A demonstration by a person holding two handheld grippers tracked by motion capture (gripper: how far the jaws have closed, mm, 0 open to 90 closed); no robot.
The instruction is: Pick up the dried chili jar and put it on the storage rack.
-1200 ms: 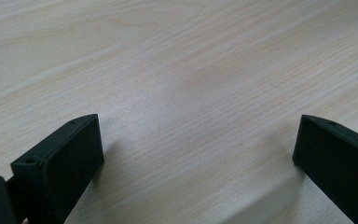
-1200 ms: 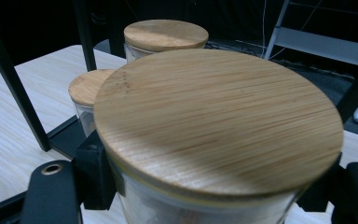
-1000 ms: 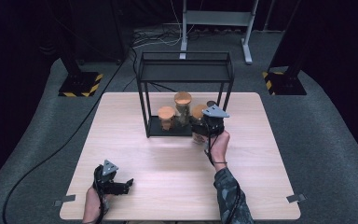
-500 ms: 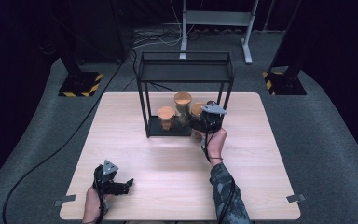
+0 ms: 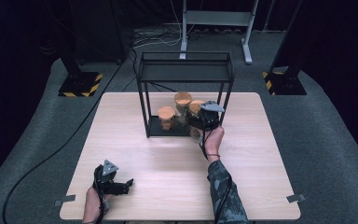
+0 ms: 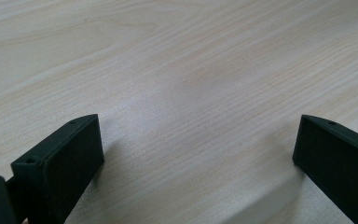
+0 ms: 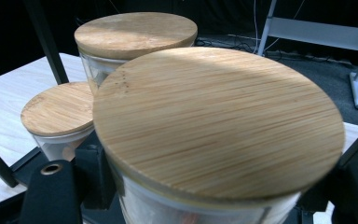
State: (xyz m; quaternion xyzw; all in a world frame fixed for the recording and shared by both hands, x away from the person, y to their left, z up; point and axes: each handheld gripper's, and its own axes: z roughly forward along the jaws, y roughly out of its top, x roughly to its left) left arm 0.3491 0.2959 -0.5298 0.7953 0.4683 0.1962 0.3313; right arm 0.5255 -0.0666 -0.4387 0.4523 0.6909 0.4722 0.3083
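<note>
Right gripper reaches into the bottom tier of the black rack on the table; its jaws stand on either side of the near jar, glass body between them, looks pinched on it but contact is hard to see; wooden lid on. Two more lidded jars sit on the same tier: a tall jar behind, a short jar to the left; all three close together. Left gripper rests at the near table edge, jaws spread wide over bare wood, holding nothing. Judgement: mid-task; whether this jar goes in or comes out, I cannot tell; top tier bare.
</note>
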